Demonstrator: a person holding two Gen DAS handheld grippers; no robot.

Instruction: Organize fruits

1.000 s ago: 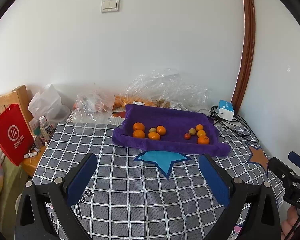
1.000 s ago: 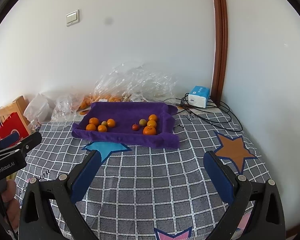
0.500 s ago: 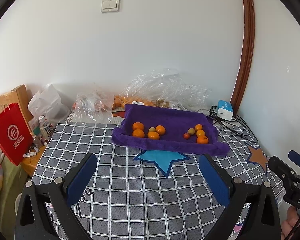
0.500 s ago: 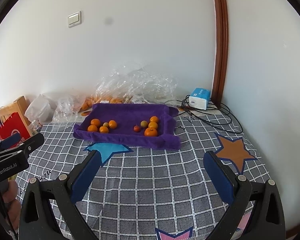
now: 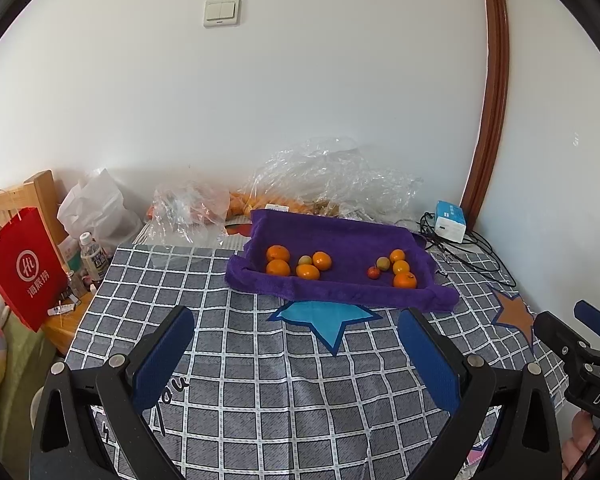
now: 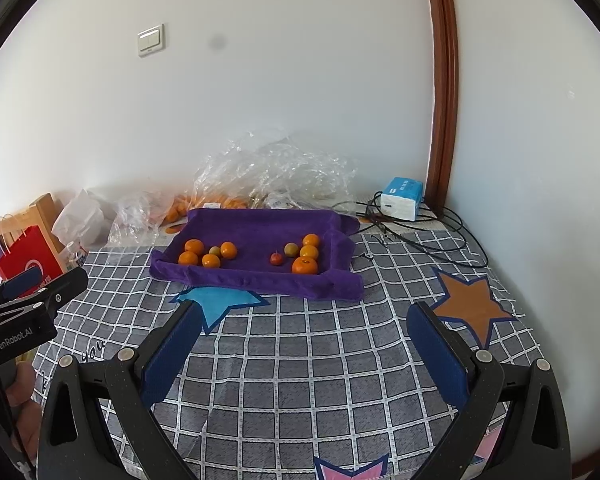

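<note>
A purple towel-lined tray [image 5: 340, 236] [image 6: 256, 224] sits at the far side of the checked tablecloth. It holds two groups of fruit. The left group [image 5: 298, 263] [image 6: 206, 254] is several oranges and one small greenish fruit. The right group [image 5: 396, 269] [image 6: 302, 254] is oranges, a greenish fruit and a small red fruit [image 5: 373, 272] [image 6: 276, 258]. My left gripper [image 5: 296, 360] is open and empty, well short of the tray. My right gripper [image 6: 304, 348] is open and empty, also short of the tray.
Clear plastic bags with more oranges [image 5: 324, 184] lie behind the tray by the wall. A blue-white box [image 5: 450, 220] and black cables [image 6: 432, 236] lie at the right. A red paper bag [image 5: 20, 268], bottles and a white bag stand left of the table.
Both grippers have drifted slightly; the tray sits a little higher and further right in the right wrist view. Nothing on the table has moved.
</note>
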